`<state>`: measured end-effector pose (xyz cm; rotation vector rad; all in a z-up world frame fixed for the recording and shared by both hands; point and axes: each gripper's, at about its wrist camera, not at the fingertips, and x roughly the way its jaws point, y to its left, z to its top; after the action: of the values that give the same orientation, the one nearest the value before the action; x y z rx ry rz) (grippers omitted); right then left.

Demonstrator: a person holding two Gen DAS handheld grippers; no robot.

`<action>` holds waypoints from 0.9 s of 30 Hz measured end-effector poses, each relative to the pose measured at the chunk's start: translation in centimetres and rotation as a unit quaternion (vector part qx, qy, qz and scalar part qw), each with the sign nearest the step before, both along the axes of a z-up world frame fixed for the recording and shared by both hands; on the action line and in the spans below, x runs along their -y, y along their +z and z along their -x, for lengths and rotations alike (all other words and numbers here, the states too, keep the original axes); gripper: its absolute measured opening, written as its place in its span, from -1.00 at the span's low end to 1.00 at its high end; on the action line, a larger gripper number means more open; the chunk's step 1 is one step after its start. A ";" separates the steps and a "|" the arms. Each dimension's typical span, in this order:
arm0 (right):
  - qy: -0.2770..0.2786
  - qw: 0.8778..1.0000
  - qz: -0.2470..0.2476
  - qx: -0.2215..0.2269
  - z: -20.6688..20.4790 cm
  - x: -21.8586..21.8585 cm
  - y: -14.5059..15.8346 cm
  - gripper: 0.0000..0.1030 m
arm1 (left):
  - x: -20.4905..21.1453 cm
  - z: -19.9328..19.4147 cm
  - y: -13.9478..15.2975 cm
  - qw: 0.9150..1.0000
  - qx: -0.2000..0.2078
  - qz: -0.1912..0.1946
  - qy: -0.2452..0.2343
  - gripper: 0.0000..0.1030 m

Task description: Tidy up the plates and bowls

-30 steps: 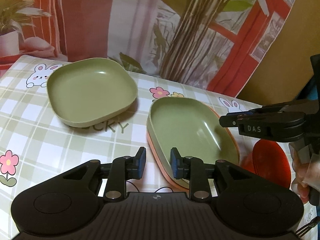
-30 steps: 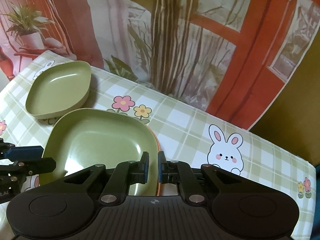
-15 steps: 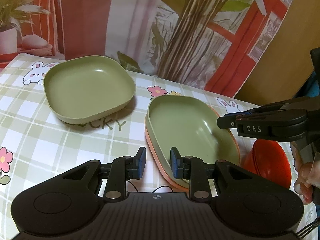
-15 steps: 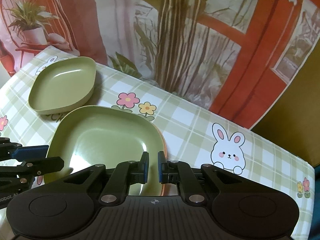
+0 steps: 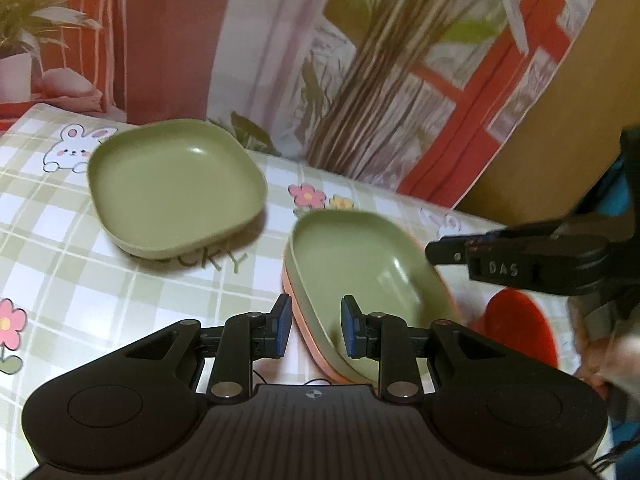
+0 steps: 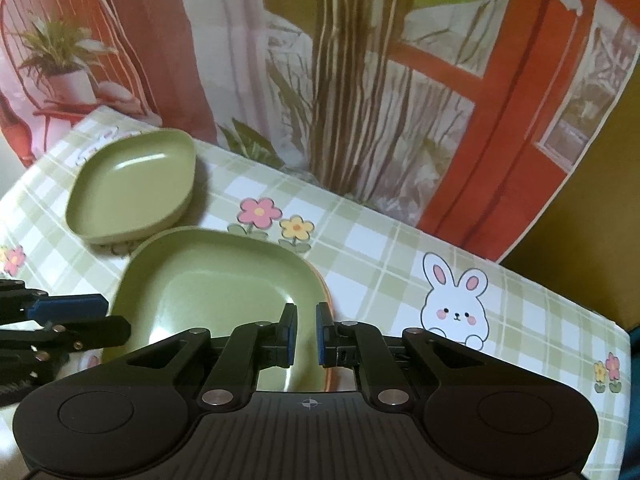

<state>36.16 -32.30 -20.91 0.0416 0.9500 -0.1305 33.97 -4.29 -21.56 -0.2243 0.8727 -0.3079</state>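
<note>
Printed curtain backdrop behind, checked cloth with bunnies and flowers over the surface (image 6: 360, 248). Three square plates counted: two green, one pink-orange. Lone green plate (image 5: 176, 184) sits at far left of surface, well apart from the stack. Stack = second green plate (image 5: 360, 268) nested on pink plate (image 5: 308, 344), only the pink rim showing along the near edge. One red bowl (image 5: 520, 328) at right, just beside the stack, partly hidden behind right gripper. Left gripper (image 5: 314, 332) hangs just short of the stack's near-left corner, fingers (image 5: 282, 330) apart with nothing between them, stack rim lying straight ahead and slightly right in the gap line. Right gripper (image 6: 306, 334) hovers over the stack's near-right rim, fingers (image 6: 288, 334) nearly together, a narrow gap left, clamped on nothing. Stack's long diagonal runs away from left gripper toward far right. Lone green plate lies forward-left of left gripper, so left hand judged nearer to it; right hand nearer to red bowl. Probable next step: fetch the lone green plate onto the stack, needs left fingers straddling its rim edge-on. Rim is thin and shallow, so slipping is a risk. Motion blur at stack's far edge in left wrist view, exact rim contact with right gripper not readable.
</note>
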 end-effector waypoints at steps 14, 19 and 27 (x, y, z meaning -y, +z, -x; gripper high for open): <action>0.025 0.993 -0.103 0.043 -4.4 -3.6 2.3 -0.73 | -12.1 -1.3 4.9 0.991 0.066 -0.021 0.114 -0.46; 0.002 0.992 -0.121 0.042 -8.1 -3.7 1.5 -0.70 | -13.6 -2.7 3.2 0.989 0.054 -0.004 0.136 -0.31; 0.001 0.996 -0.090 0.016 -13.5 -5.1 0.2 -0.65 | -12.9 -5.3 -0.7 0.989 0.038 0.010 0.143 -0.30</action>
<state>49.66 -27.24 -20.76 0.2078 0.9276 -0.0412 39.26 8.59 -22.27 -0.3506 0.7500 -0.0580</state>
